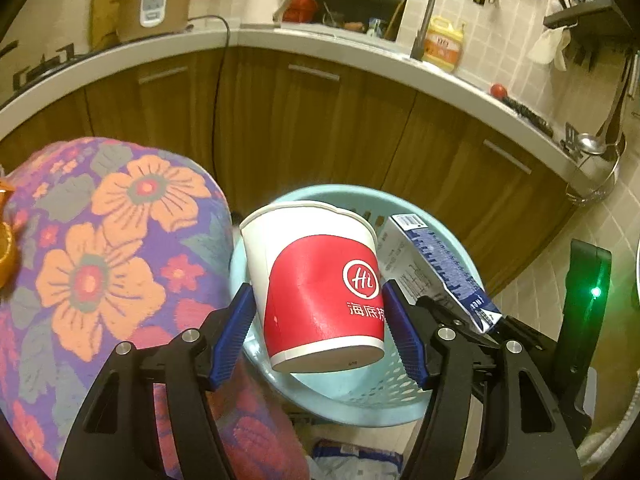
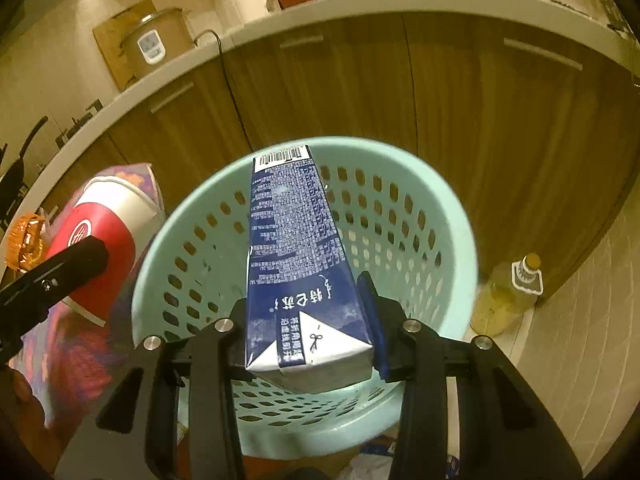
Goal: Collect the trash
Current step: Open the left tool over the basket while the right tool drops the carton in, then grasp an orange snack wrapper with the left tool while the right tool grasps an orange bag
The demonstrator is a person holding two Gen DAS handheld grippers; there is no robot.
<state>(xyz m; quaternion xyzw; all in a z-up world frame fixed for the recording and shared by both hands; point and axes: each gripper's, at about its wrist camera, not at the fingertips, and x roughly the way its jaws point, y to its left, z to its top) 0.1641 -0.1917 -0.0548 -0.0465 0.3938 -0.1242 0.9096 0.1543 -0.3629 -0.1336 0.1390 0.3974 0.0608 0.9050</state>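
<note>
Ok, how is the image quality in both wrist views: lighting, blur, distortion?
Left wrist: dim yellowish light, the counter bowed by the fisheye, cup sharp, green LED glare at right. Right wrist: same warm cast, carton sharp, oil bottle and edges slightly smeared.

The left claw [image 1: 320, 320] is a black frame of angular arms joined by round silver screws, its two fingers faced with ribbed blue pads [image 1: 236, 336]. The right claw [image 2: 308, 332] has the same build: black linkages, silver screw heads behind the fingers, and a blue pad [image 2: 374, 320] on one side.
</note>
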